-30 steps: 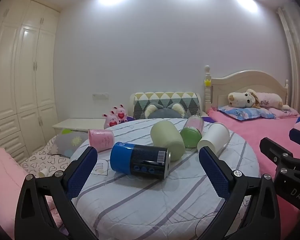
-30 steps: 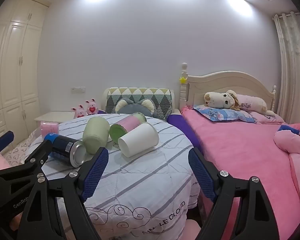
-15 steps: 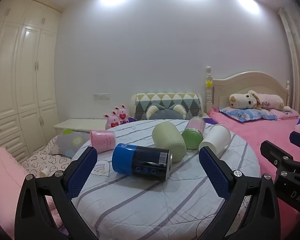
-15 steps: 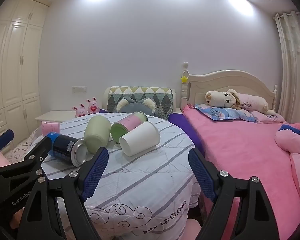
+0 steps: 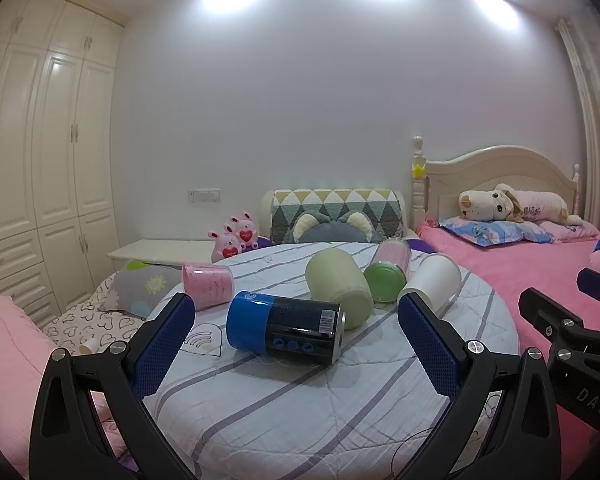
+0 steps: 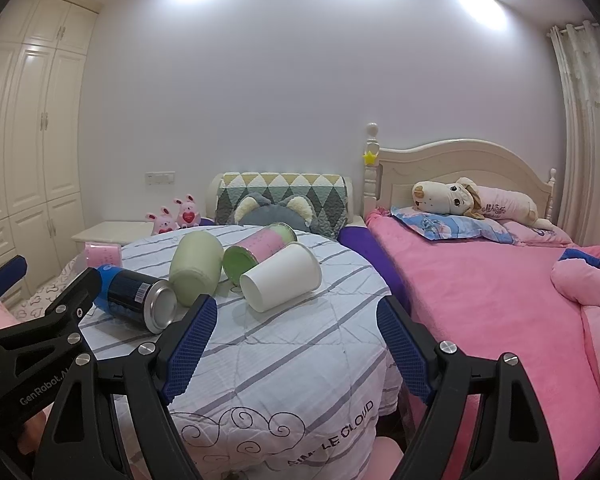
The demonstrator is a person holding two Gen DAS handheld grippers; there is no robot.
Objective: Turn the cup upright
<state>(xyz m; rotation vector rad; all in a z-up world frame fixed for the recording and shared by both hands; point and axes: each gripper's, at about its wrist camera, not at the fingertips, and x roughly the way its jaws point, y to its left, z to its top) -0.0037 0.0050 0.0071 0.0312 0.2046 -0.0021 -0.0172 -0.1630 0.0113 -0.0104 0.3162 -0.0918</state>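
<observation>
Several cups lie on their sides on a round table with a striped cloth point(image 5: 300, 412) point(image 6: 300, 360). A blue and black cup point(image 5: 286, 328) point(image 6: 136, 294) lies nearest. Behind it lie a pale green cup point(image 5: 338, 286) point(image 6: 196, 266), a pink cup with a green base point(image 5: 388, 270) point(image 6: 258, 250), a white paper cup point(image 5: 430, 282) point(image 6: 282, 276) and a pink cup point(image 5: 208, 286) point(image 6: 100, 254) at the left. My left gripper point(image 5: 296, 348) is open and empty, in front of the blue cup. My right gripper point(image 6: 296, 350) is open and empty, in front of the white cup.
A pink bed point(image 6: 480, 300) with a plush dog point(image 6: 452, 198) stands right of the table. A patterned chair back point(image 5: 336, 216) stands behind it. A white nightstand point(image 5: 160, 248) with pink bunny toys point(image 5: 236, 236) and wardrobes point(image 5: 40, 160) are to the left.
Both views have shifted slightly; the cups sit a little higher in frame. Both grippers stay open and no cup has moved.
</observation>
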